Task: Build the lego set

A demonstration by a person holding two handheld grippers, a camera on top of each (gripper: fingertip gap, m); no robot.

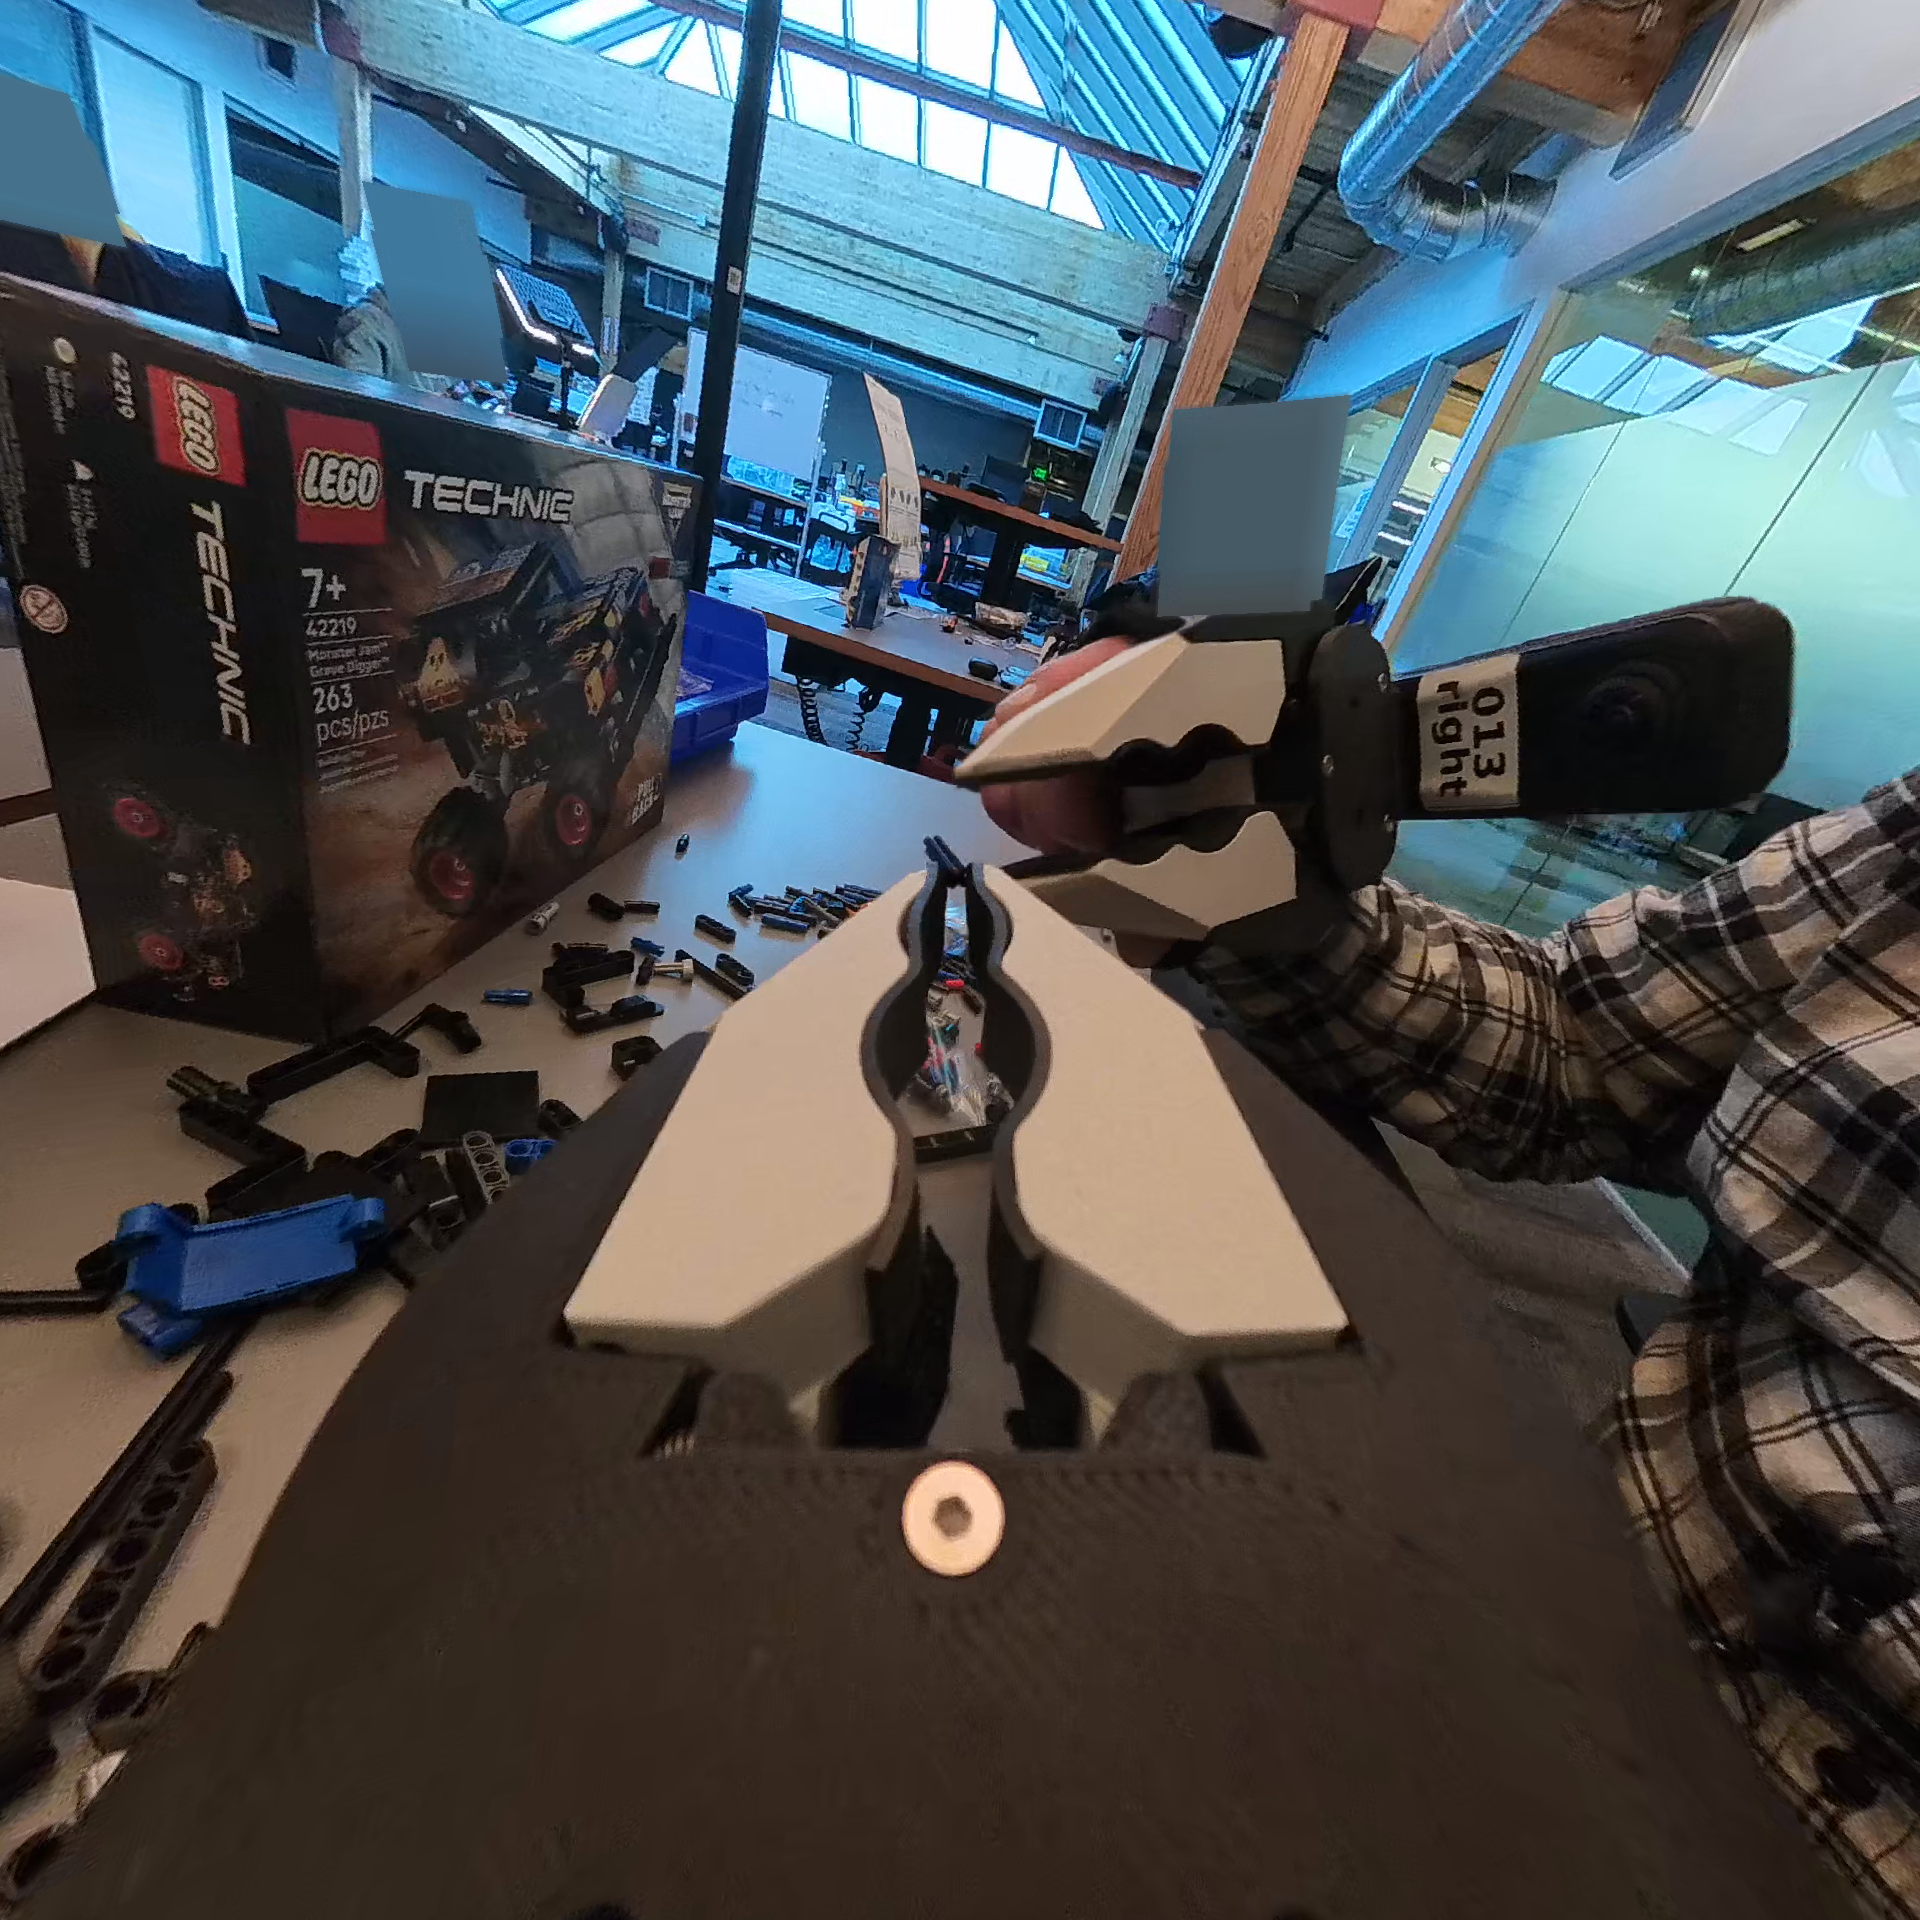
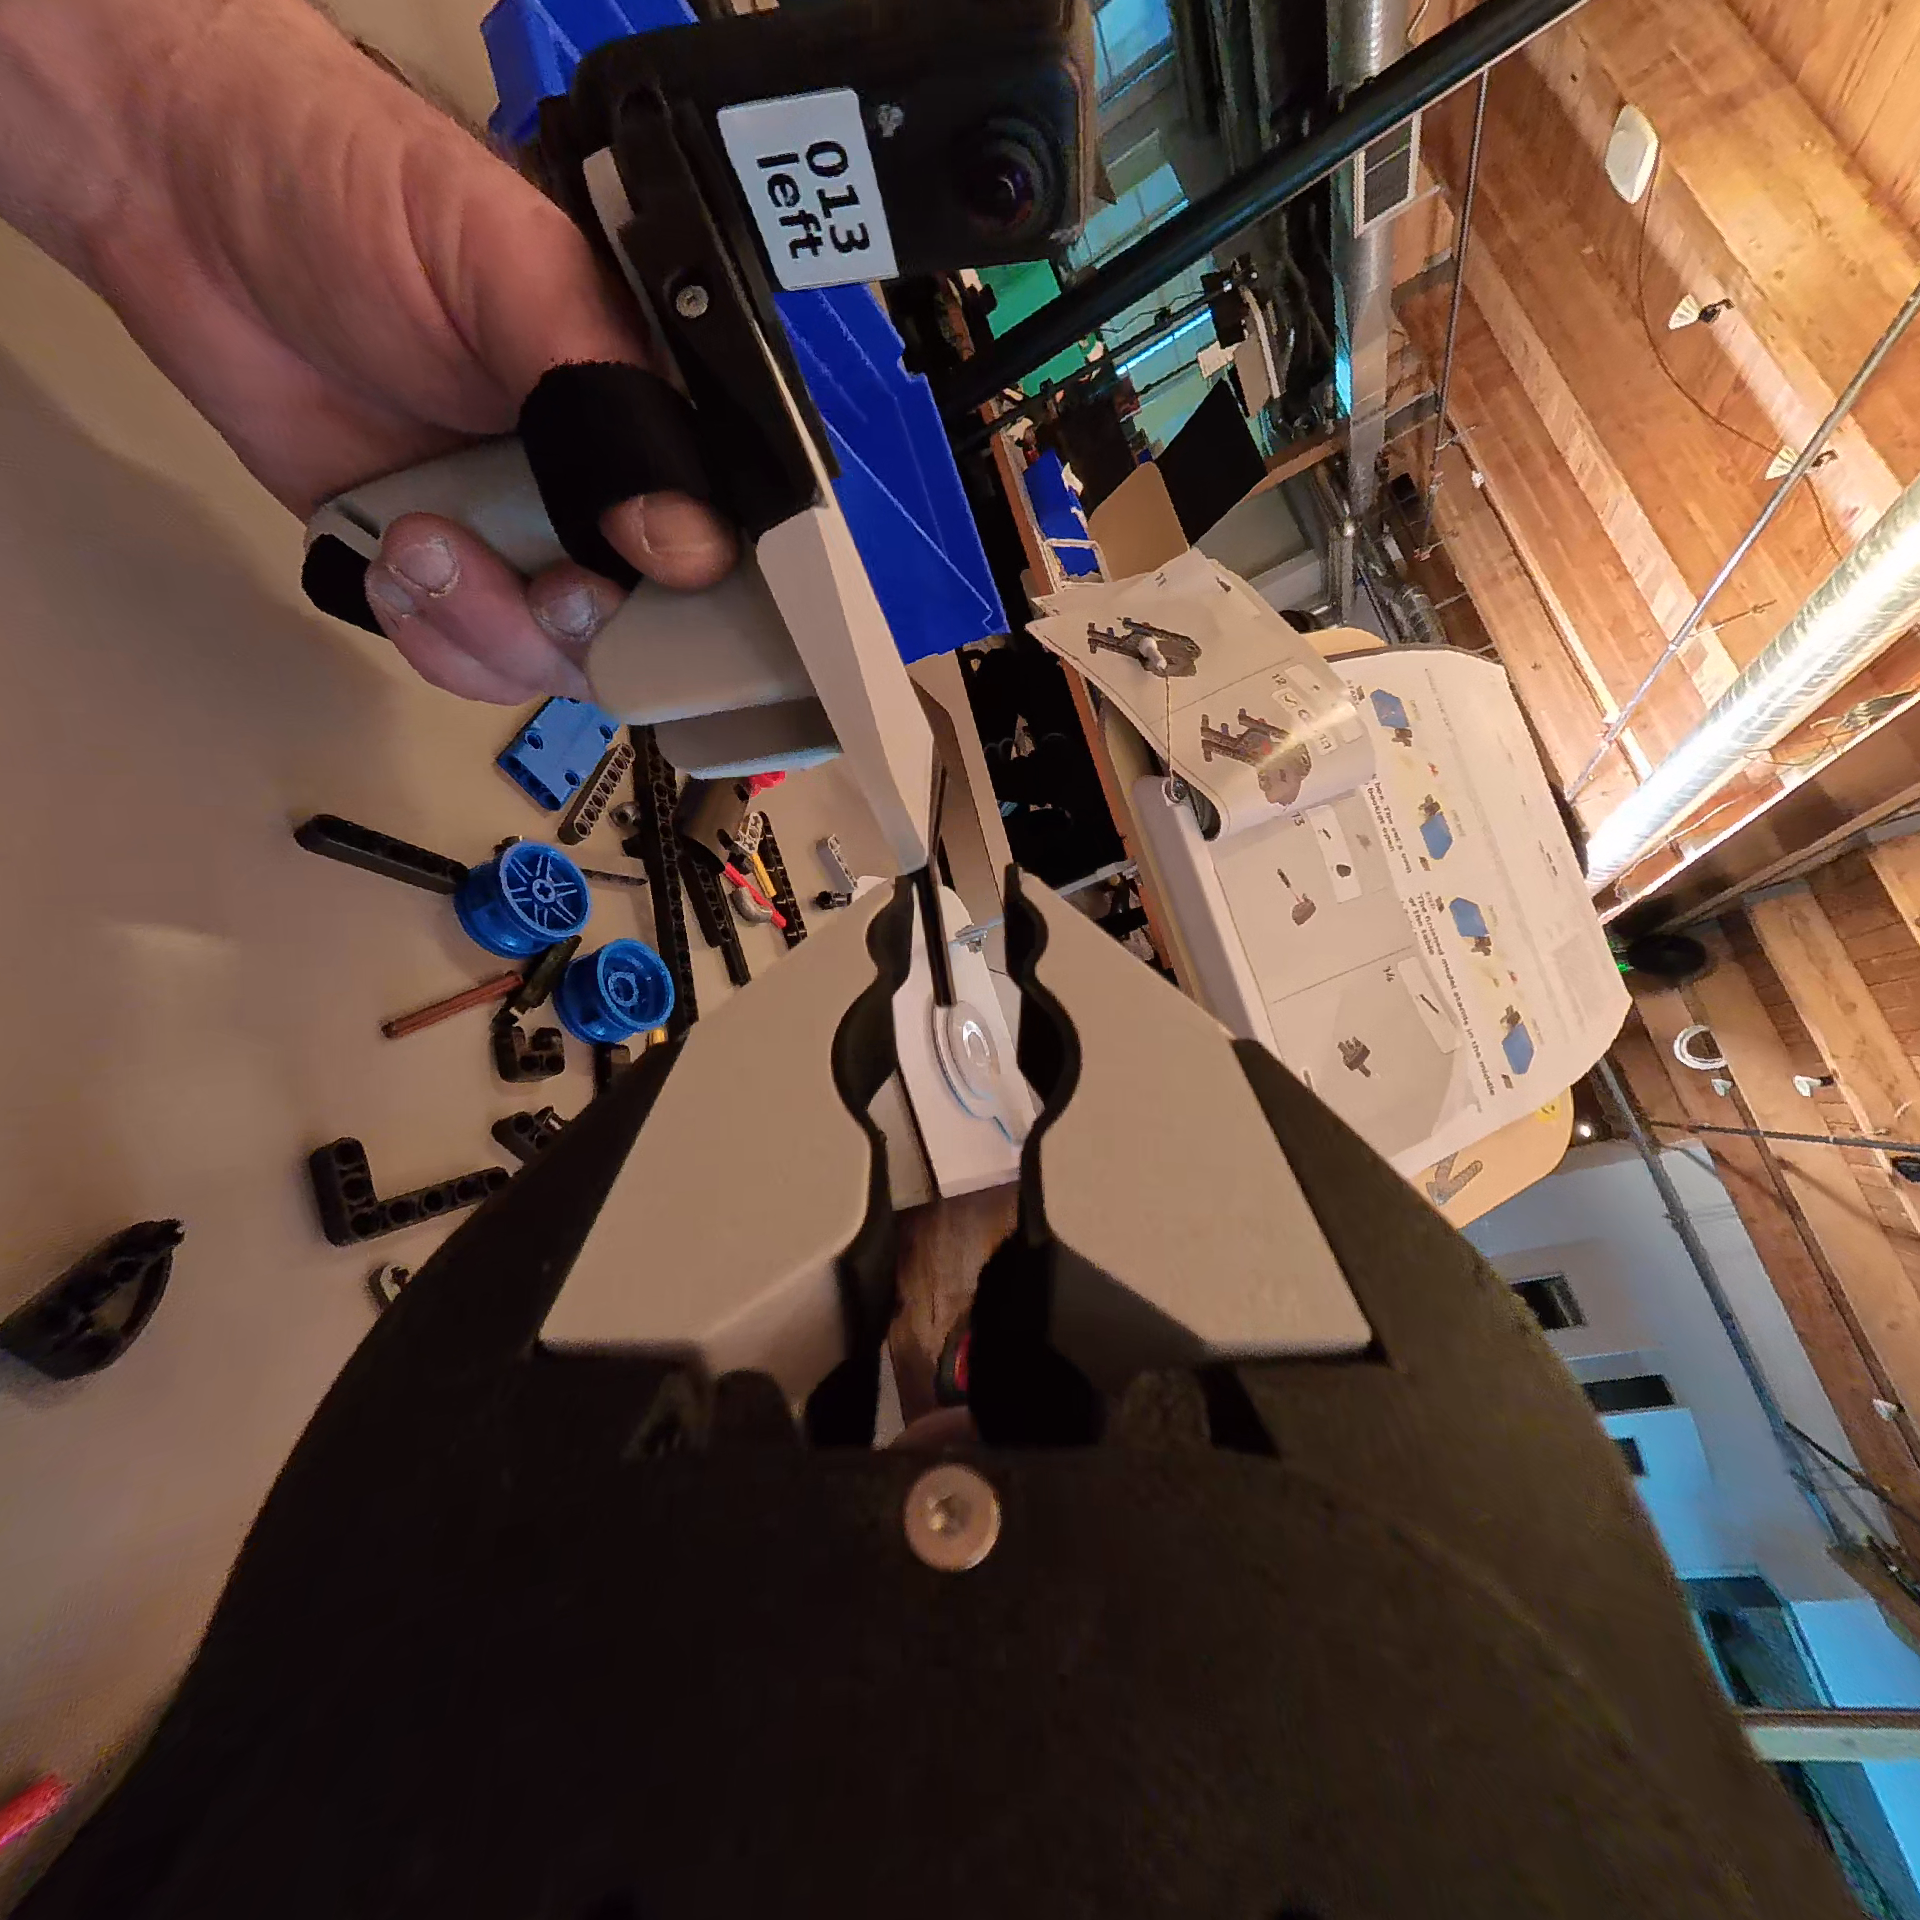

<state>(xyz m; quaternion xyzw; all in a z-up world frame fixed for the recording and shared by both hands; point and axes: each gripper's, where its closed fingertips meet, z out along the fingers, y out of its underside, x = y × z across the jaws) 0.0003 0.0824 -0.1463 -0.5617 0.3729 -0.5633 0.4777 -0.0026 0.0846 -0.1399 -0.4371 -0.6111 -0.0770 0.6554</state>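
Black, thin Technic piece [image 1: 948,868] sits pinched in the left gripper [image 1: 951,883], raised at twelve o'clock toward the right gripper [image 2: 961,883], fingers spread, seemingly to receive it.

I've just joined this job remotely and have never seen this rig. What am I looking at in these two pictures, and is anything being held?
No robot arm: a person holds a two-fingered gripper in each hand, each carrying a camera that looks along its fingers. The left view shows the left gripper shut on a small dark piece; the right gripper, beyond it, is open and empty. On the table lie loose black parts, two blue wheels and the set's box; an instruction booklet stands open nearby.
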